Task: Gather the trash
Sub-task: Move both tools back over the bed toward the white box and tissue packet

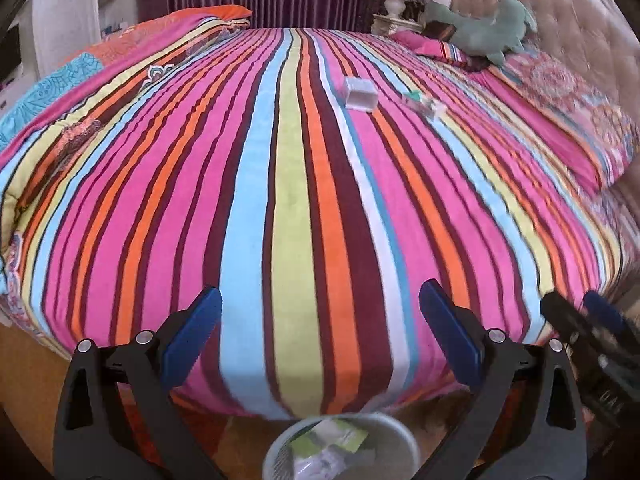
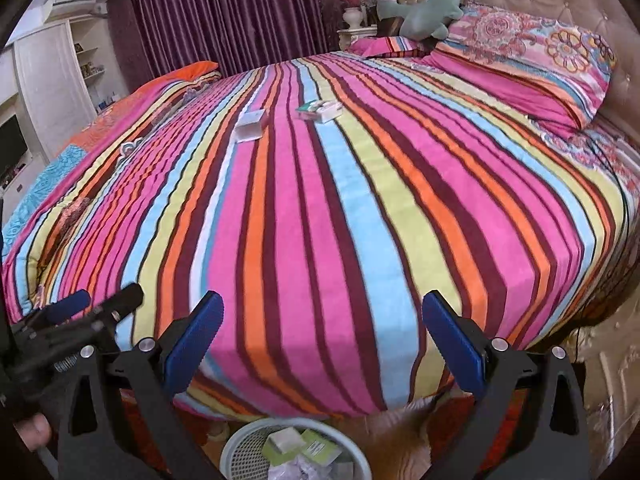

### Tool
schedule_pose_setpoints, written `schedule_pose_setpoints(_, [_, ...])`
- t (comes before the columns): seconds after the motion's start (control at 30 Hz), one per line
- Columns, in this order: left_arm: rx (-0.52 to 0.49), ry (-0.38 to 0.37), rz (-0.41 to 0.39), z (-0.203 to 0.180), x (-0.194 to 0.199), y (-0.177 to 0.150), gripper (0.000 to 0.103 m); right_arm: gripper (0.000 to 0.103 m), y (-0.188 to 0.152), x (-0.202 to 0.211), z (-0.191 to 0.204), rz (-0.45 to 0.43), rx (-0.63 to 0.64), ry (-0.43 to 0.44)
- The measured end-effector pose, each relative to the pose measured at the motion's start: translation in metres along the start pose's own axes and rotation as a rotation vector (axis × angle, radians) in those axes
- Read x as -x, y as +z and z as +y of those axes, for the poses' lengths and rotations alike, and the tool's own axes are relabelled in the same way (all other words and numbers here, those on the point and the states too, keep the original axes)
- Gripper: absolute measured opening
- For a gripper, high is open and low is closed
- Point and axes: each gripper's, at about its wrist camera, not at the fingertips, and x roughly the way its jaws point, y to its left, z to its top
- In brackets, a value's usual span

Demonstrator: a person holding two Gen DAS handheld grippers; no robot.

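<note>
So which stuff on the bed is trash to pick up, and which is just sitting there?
For the job:
- clear plastic box
- green and white packet
- mesh waste bin, already holding trash

Just lying about:
- green plush toy
- patterned pillow
- folded quilt
- striped blanket

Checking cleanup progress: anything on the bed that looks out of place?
Yes. A small clear plastic box and a flat white-and-green carton lie loose mid-bed on the striped blanket, apart from each other. The round white mesh bin on the floor already holds similar litter. Both grippers, left and right, are open and empty.
</note>
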Motion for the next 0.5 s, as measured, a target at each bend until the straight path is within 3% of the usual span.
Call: schedule_pose_setpoints(0.5, [0.004, 0.007, 0.001, -0.012, -0.065, 0.078, 0.096, 0.095, 0.056, -0.057, -0.004, -0.006, 0.077, -0.022])
